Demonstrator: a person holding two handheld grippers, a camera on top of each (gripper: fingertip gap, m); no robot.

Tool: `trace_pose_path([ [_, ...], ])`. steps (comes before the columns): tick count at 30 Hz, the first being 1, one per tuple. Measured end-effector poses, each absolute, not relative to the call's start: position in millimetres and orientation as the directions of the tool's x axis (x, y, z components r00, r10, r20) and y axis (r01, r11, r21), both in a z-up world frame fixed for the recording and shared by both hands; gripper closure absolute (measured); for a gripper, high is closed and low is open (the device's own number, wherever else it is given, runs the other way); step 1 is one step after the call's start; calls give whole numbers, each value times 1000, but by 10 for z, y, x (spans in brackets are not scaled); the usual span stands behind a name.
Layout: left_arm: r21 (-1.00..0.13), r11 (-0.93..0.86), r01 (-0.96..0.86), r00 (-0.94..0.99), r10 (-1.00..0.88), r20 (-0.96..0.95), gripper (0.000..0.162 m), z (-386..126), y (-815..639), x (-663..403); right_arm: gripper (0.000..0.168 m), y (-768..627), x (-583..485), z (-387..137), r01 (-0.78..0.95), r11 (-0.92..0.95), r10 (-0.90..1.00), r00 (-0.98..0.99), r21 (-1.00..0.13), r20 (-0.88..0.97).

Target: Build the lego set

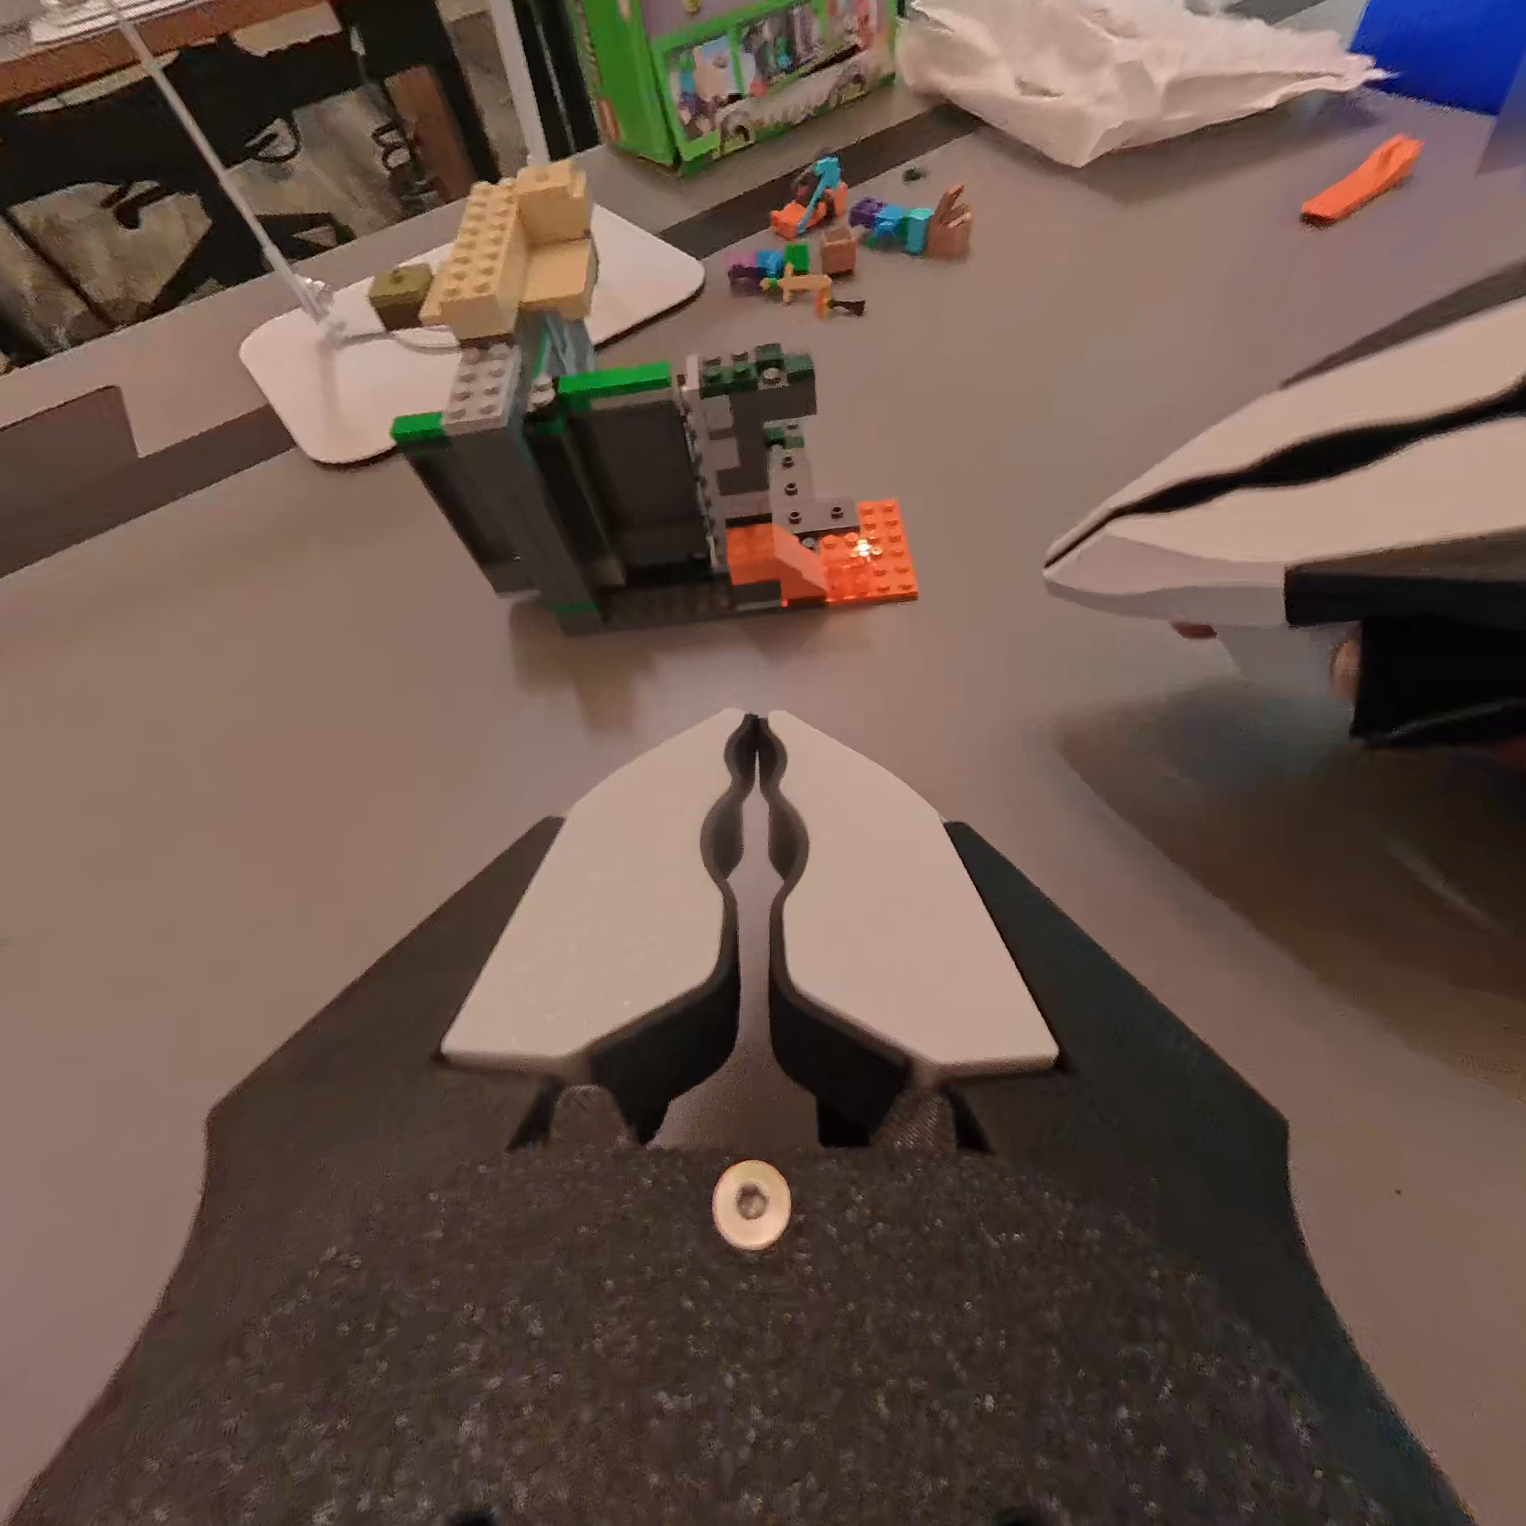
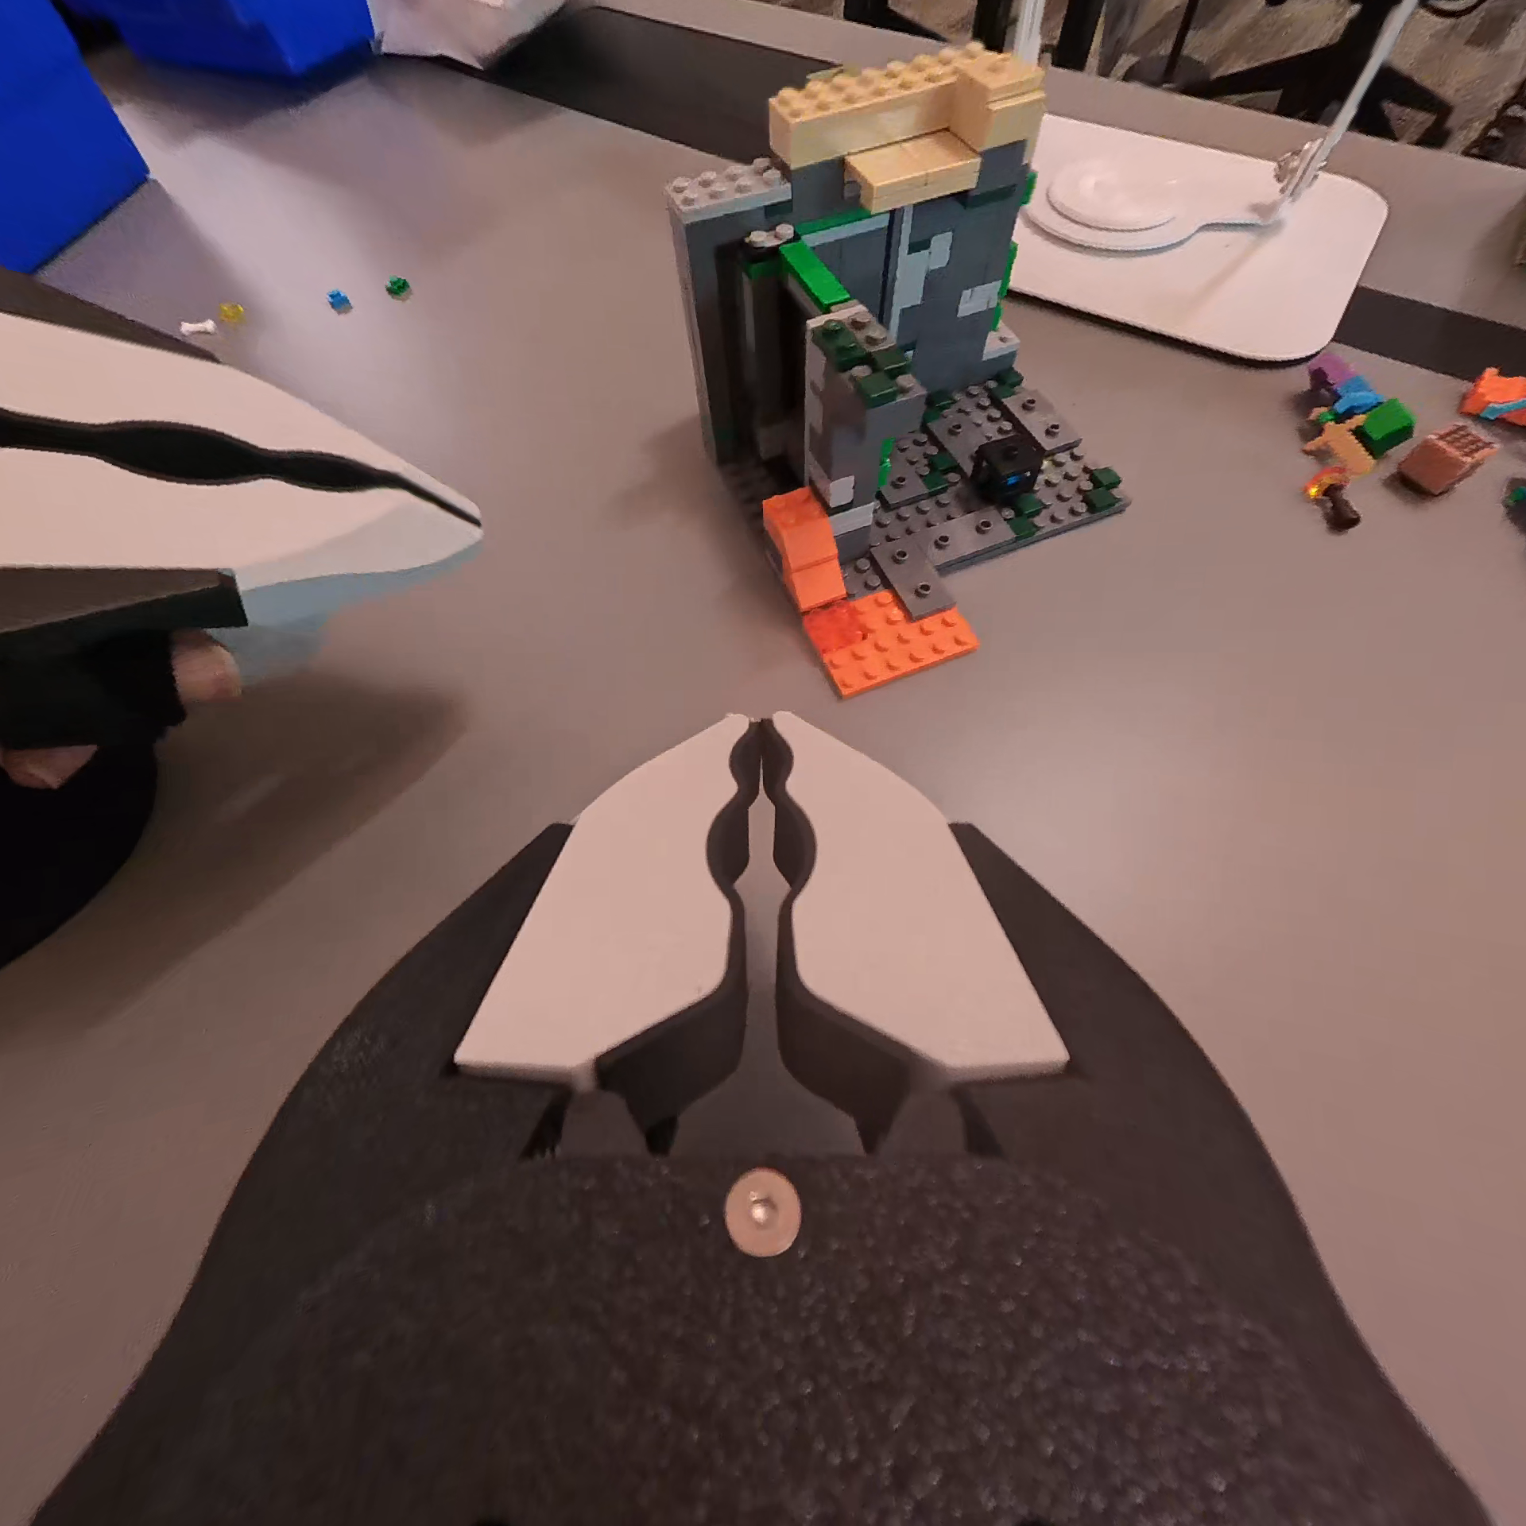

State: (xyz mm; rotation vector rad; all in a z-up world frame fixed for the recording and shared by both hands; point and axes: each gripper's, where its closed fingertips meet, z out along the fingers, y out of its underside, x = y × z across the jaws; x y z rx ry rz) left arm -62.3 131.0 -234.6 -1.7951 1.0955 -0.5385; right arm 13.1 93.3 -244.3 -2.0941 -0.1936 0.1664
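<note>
- While both grippers hover empty, the left gripper [image 1: 756, 725] has its fingers pressed together.
- Right gripper [image 2: 764, 727]: fingers likewise closed on nothing.
- Lego build [image 2: 883, 363] stands upper centre on the grey tabletop [image 2: 1197, 784]; loose pieces [image 2: 1395, 438] lie far right.

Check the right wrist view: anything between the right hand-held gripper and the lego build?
Nothing. Only bare grey table separates the right hand-held gripper, shut and empty, from the lego build's orange plate.

The green cardboard box [image 1: 747, 74] and crumpled white paper bag [image 1: 1106, 66] at the surface's far edge are cropped; tiny loose bricks [image 2: 338, 299] stay indistinct.
</note>
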Motion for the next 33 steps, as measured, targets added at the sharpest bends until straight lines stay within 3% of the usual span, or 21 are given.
trace_pose_path([
  [9,-863,-271,-427,539,-842,-3,162,-2454,1372,-678,168,982,130,-2546,140,-502,166,984,-853,64],
  [33,-868,-267,-419,570,-821,-23,162,-2450,1412,-714,168,970,130,-2478,145,-469,165,983,-871,75],
])
